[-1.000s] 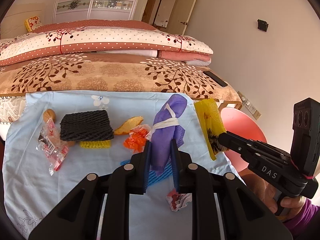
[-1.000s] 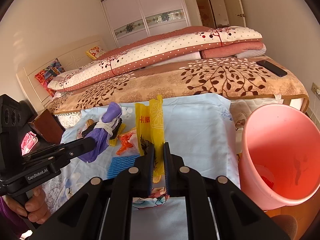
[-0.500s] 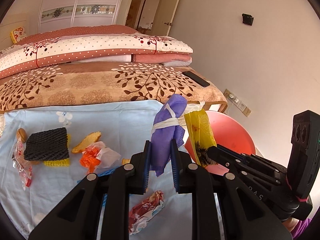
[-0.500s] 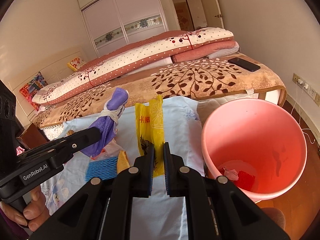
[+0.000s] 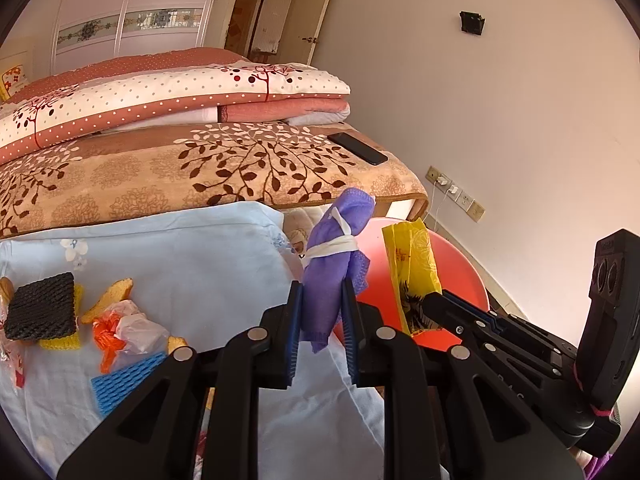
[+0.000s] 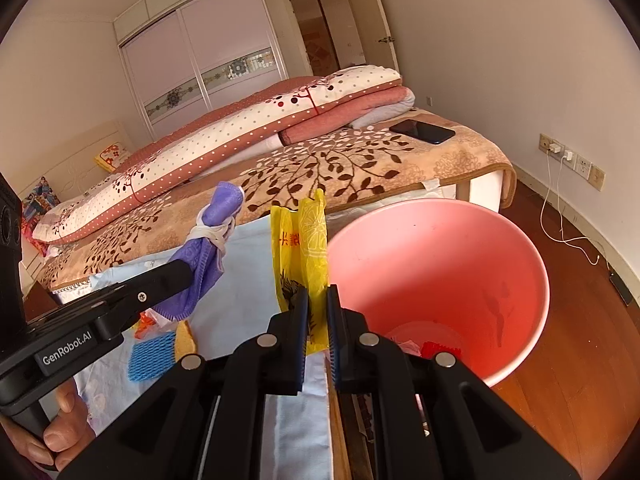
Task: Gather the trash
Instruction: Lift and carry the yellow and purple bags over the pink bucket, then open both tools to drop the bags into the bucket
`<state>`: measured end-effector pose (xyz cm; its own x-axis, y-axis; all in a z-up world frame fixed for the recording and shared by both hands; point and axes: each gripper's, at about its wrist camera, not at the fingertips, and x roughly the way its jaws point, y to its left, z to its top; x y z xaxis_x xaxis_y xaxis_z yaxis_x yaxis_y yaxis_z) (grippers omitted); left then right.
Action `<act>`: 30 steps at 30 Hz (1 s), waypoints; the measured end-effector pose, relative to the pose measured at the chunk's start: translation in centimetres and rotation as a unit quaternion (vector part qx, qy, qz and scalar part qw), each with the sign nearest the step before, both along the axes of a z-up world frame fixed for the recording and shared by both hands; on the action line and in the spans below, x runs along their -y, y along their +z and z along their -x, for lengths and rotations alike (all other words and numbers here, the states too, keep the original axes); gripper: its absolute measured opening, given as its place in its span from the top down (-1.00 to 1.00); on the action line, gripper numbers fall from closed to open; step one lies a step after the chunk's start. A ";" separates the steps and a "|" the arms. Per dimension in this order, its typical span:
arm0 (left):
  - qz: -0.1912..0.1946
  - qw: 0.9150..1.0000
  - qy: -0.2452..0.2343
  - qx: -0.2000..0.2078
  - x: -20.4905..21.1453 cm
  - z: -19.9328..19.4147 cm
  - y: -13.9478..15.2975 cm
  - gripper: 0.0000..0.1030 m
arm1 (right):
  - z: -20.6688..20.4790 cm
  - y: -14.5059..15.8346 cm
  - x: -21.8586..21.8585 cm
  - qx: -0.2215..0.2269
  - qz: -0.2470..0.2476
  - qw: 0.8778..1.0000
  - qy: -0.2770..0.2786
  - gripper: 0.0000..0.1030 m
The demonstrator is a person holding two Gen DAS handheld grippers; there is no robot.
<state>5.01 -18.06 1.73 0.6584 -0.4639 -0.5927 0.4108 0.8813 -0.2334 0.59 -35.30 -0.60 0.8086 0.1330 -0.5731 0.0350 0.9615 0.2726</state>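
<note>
My left gripper [image 5: 322, 300] is shut on a purple cloth bundle [image 5: 336, 256] tied with a white band, held upright over the right edge of the light blue sheet [image 5: 200, 264]. Just to its right, my right gripper [image 6: 317, 300] is shut on a crumpled yellow plastic bag [image 6: 300, 248], which stands at the near left rim of the pink bucket [image 6: 540, 272]. The bucket sits on the wooden floor beside the bed and holds a few scraps, one of them red [image 6: 438, 349]. In the right wrist view the purple bundle [image 6: 208, 248] hangs left of the bag.
On the sheet lie a black foam net [image 5: 40, 306], an orange peel piece [image 5: 106, 300], an orange-and-white wrapper [image 5: 124, 328] and a blue foam net [image 5: 128, 380]. A phone [image 5: 358, 148] rests on the bed blanket. A charger cable [image 6: 560, 236] trails along the floor by the wall.
Both grippers have swung to the right with their loads, away from the scraps on the sheet. The pink bucket now fills much more of the right wrist view.
</note>
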 end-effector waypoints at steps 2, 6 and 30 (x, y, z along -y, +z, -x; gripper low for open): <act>-0.001 1.000 -0.005 -0.002 0.8 -0.1 -0.2 0.64 | 0.0 -0.3 0.8 -0.002 -0.001 1.000 -0.010 0.83; -0.002 1.000 -0.016 -0.013 2.3 -0.4 -0.7 0.64 | 0.0 -0.7 2.2 -0.007 -0.006 1.000 -0.029 0.83; -0.056 0.995 -0.075 -0.031 11.2 -1.7 -3.8 0.63 | 0.1 -3.3 7.9 -0.035 -0.020 0.995 -0.092 0.83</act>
